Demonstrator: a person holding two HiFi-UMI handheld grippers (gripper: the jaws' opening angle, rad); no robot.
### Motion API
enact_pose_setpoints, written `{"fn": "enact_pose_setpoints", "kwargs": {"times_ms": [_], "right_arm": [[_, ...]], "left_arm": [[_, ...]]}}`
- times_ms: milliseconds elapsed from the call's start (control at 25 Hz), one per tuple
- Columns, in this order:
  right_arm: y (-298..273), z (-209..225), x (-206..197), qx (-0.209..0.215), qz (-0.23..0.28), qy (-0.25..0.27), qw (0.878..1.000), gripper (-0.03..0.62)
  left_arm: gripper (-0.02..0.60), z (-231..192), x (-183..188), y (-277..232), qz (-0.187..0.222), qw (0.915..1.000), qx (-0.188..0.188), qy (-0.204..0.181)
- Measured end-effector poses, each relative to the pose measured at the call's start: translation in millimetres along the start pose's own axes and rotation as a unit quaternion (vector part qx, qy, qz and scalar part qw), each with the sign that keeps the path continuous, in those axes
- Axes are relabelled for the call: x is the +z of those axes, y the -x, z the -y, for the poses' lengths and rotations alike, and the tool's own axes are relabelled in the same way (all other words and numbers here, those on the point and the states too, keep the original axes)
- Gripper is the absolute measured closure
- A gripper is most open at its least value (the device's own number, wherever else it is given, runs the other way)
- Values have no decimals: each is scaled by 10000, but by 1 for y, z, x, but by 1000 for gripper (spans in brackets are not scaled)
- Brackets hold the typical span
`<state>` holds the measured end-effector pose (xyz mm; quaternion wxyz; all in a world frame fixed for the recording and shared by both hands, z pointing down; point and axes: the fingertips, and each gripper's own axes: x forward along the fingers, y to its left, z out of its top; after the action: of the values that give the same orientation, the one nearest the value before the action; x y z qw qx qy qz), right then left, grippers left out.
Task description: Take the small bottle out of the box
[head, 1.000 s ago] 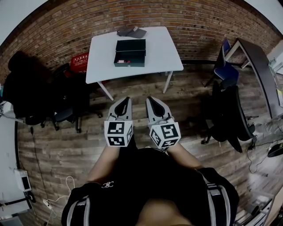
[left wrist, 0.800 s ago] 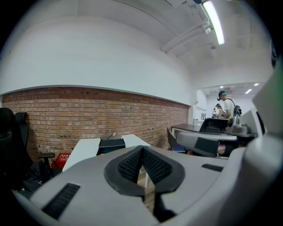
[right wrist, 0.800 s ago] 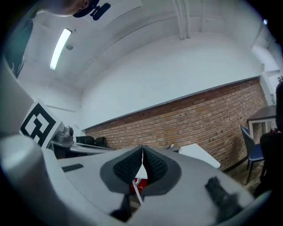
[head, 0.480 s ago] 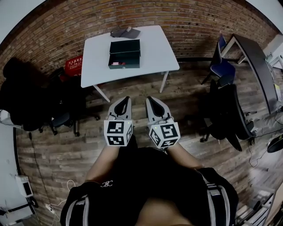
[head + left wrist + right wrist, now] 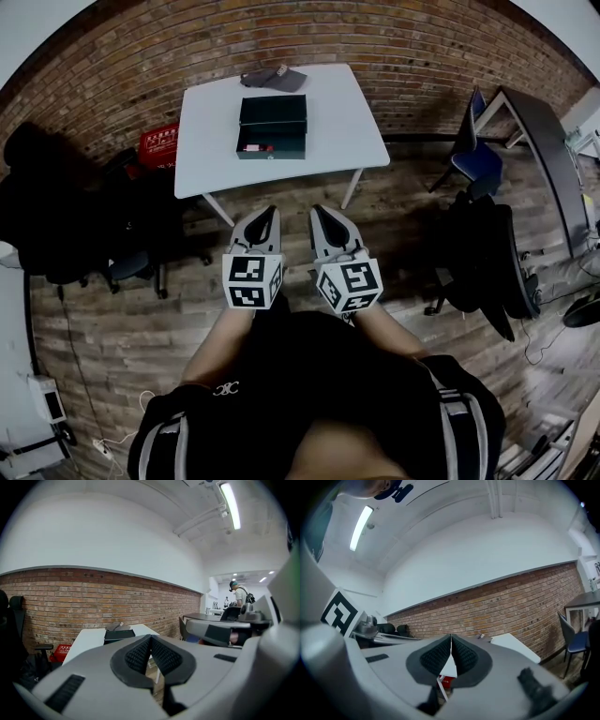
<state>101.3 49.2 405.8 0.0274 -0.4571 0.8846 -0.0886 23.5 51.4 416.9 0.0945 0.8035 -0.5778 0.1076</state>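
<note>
1. While the person stands short of the white table (image 5: 347, 122), both tongs are held side by side at waist level over the plank floor (image 5: 141, 309). Their tips point twd the table and are well apart from it.
2. L gripper (image 5: 269, 212): jaws fully together, ribbed pads (image 5: 139, 654) meeting at the tip in its own view. Nothing between them, nothing held.
3. R gripper (image 5: 318, 212): jaws likewise together at the tip. A thin sliver of gap lower down shows the table edge and a red crate (image 5: 159, 145). No obj gripped.
4. Dark green box (image 5: 272, 127): open, sits on the table approx. mid-top. Neither gripper touches it.
5. Re the small bottle (image 5: 257, 147): it shows only as a small reddish item inside the box, at its near-left part. Too small in head view to confirm detail. Not yet taken out.
6. Grey cap (image 5: 274, 78) lies at the table's far edge, just behind the box.
7. Red crate stands on the floor by the brick wall (image 5: 422, 47), beside the table's left end.
8. Surroundings: black chair (image 5: 84, 225) to the left. Blue chair (image 5: 473, 155) and dark desk (image 5: 544, 131) are to the right of the table.
9. L gripper view shows a second person (image 5: 240, 595) standing far off at the room's far end.
</note>
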Motion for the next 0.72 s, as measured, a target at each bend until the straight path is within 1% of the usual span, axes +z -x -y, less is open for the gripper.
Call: {"fn": "enact_pose_setpoints", "kwargs": {"times_ms": [360, 720], "right_arm": [[-84, 8, 17, -148, 27, 75, 9999, 563], [-177, -8, 20, -239, -67, 111, 9996, 563]], "left_arm": [[569, -63, 32, -54, 117, 9998, -153, 17], [569, -145, 45, -96, 51, 9992, -377, 107]]}}
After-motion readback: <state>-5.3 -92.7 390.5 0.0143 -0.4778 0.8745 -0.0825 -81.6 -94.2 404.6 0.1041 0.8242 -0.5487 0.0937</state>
